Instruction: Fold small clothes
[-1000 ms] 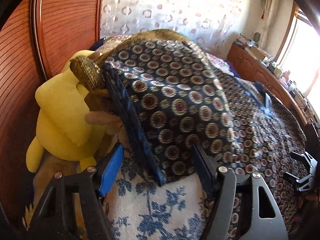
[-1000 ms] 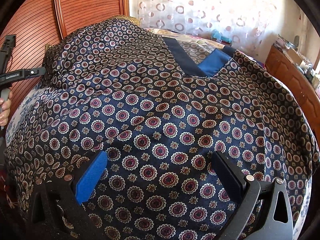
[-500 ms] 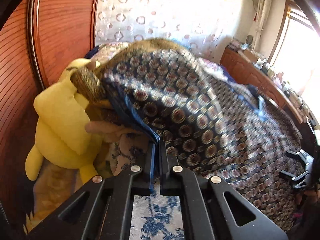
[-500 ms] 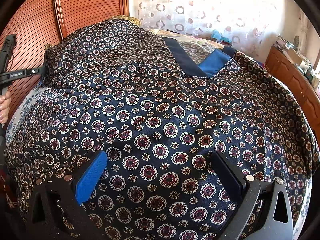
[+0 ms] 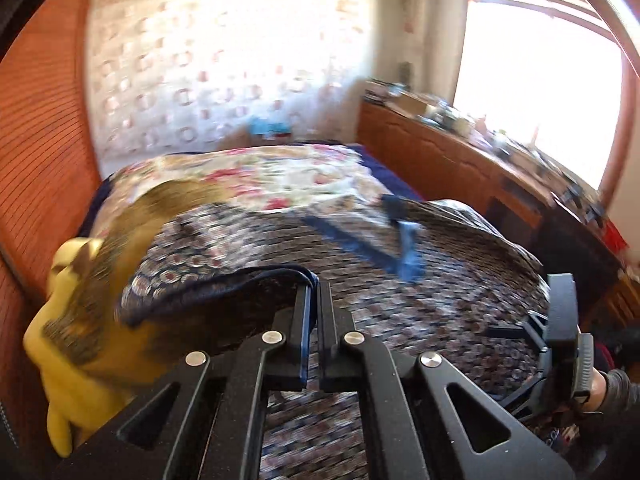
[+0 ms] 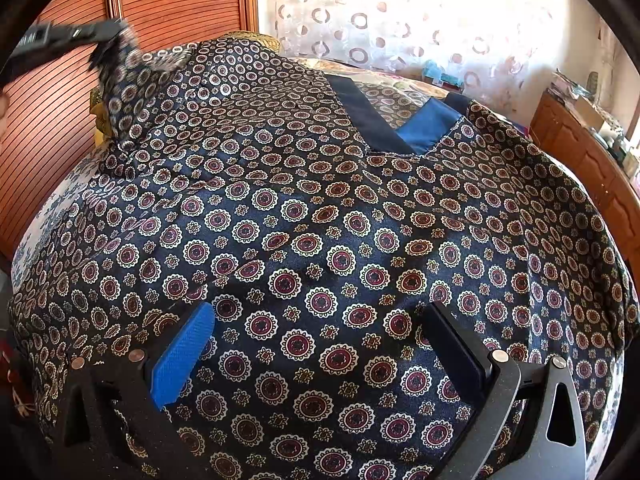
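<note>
Sleeve lifted for the first fold

The shirt (image 6: 320, 240) lies spread on the bed (image 5: 256, 172); its sleeve (image 5: 224, 284), loose a second ago, is now pinched in the left tongs (image 5: 314, 308) and raised, so folding has begun. The right tongs (image 6: 320, 344), spread wide, hover angled down over the hem.

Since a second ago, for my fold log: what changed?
The left gripper shut on the sleeve edge of the navy medallion-print satin garment and lifted it up over the garment. The right gripper stayed open, unmoved above the cloth.
</note>
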